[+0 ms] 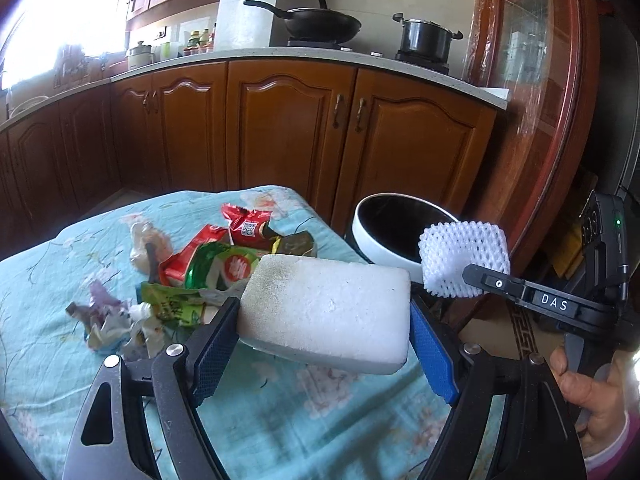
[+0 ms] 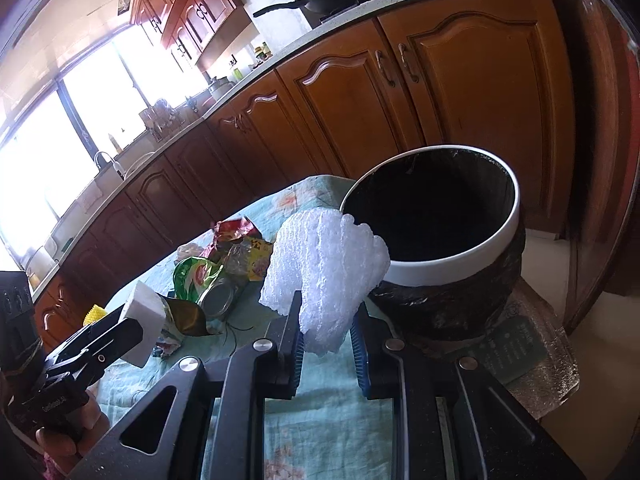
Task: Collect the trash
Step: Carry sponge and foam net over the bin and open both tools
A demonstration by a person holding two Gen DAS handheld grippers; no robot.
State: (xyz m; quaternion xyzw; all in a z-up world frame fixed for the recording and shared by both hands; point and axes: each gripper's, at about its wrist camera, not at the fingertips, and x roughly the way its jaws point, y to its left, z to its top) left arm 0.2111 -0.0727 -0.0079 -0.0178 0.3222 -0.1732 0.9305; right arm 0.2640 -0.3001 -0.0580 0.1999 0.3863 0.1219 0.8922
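Here the left gripper (image 1: 324,324) clamps a white foam block (image 1: 326,312) above the table (image 1: 48,280), near the wrappers (image 1: 208,264). The right gripper (image 2: 326,340) pinches a white foam net (image 2: 324,272), lifted just beside the bin (image 2: 452,268).

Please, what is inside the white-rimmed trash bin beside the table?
The trash bin shows a black liner bag folded over its wall and a dark interior. No trash is visible inside, but the bottom is in shadow, and the white foam net covers part of the near rim.
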